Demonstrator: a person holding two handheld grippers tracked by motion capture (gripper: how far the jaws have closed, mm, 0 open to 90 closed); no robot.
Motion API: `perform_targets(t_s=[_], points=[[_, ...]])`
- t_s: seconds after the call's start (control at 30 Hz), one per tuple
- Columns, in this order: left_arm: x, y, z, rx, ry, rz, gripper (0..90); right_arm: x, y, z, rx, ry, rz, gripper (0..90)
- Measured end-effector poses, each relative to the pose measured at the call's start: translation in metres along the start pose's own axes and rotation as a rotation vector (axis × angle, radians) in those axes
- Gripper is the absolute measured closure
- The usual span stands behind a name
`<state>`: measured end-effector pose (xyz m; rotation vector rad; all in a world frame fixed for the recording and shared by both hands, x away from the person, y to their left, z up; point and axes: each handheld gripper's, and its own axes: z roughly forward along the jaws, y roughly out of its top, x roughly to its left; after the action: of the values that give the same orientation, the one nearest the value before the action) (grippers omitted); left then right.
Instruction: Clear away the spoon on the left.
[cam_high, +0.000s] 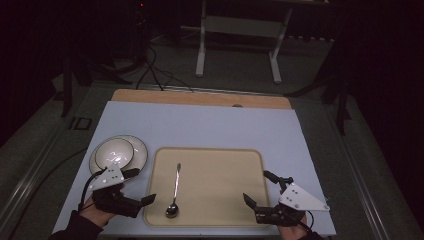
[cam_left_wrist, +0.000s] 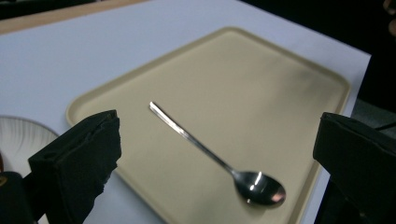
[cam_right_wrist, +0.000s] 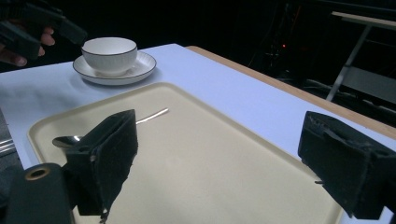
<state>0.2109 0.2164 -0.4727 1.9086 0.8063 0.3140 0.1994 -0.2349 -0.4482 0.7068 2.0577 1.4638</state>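
A metal spoon (cam_high: 175, 187) lies on the beige tray (cam_high: 205, 149), bowl end nearest me and handle pointing away. My left gripper (cam_high: 141, 186) stands open at the tray's left edge, beside the spoon. In the left gripper view the spoon (cam_left_wrist: 210, 156) lies between the spread jaws on the tray (cam_left_wrist: 261, 84). My right gripper (cam_high: 260, 188) is open over the tray's right front corner, with nothing between its jaws. Its own view shows the spoon (cam_right_wrist: 149, 115) partly hidden behind the left jaw, and the tray (cam_right_wrist: 210, 154).
A white bowl (cam_high: 115, 152) sits on a saucer (cam_high: 141, 156) left of the tray, just beyond my left hand. The bowl (cam_right_wrist: 109, 53) and saucer (cam_right_wrist: 142, 69) are upright. A pale blue mat (cam_high: 200, 125) covers the table; a wooden strip (cam_high: 200, 97) runs along the far edge.
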Motion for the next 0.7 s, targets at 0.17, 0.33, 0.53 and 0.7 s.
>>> perform_targets(t_s=[0.17,0.33,0.53,0.7], points=[[0.001,-0.008,-0.003,-0.007,0.017,-0.004,1.5,-0.001,-0.002,0.002,0.015,-0.001,0.004,12.1],[0.004,-0.014,-0.004,-0.020,0.027,-0.004,1.5,-0.004,-0.004,0.003,0.020,-0.001,0.016,12.1],[0.005,-0.017,0.003,-0.021,0.027,-0.008,1.5,-0.005,-0.005,0.005,0.034,0.002,0.022,12.1],[0.006,-0.018,0.007,-0.006,0.047,-0.021,1.5,-0.005,-0.006,0.005,0.042,0.004,0.027,12.1]])
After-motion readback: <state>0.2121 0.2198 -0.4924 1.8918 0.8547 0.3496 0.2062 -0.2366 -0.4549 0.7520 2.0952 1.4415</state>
